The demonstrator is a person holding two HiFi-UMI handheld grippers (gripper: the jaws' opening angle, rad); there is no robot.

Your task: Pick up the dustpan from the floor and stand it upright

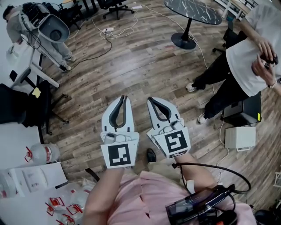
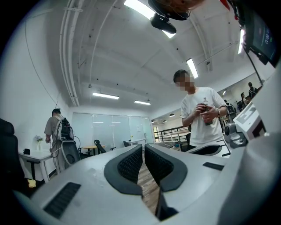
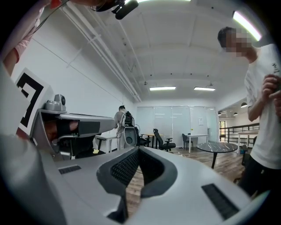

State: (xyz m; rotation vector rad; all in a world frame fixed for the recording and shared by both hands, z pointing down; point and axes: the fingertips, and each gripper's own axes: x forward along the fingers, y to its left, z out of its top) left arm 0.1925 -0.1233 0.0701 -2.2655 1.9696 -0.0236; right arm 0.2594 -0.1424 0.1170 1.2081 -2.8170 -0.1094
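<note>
No dustpan shows in any view. In the head view my left gripper (image 1: 124,97) and right gripper (image 1: 150,99) are held side by side at waist height over the wooden floor (image 1: 131,61), both pointing forward. Each is shut, its dark pads meeting at the tips with nothing between them. The left gripper view looks level along the shut left gripper (image 2: 143,146) into the room. In the right gripper view the right gripper (image 3: 138,148) is likewise shut and holds nothing.
A person in a white shirt (image 1: 246,61) stands close at the right, next to a white box (image 1: 240,137). A round dark table (image 1: 193,11) stands ahead. Another person (image 1: 26,22) is at the far left by a white desk. Cables (image 1: 109,33) lie on the floor.
</note>
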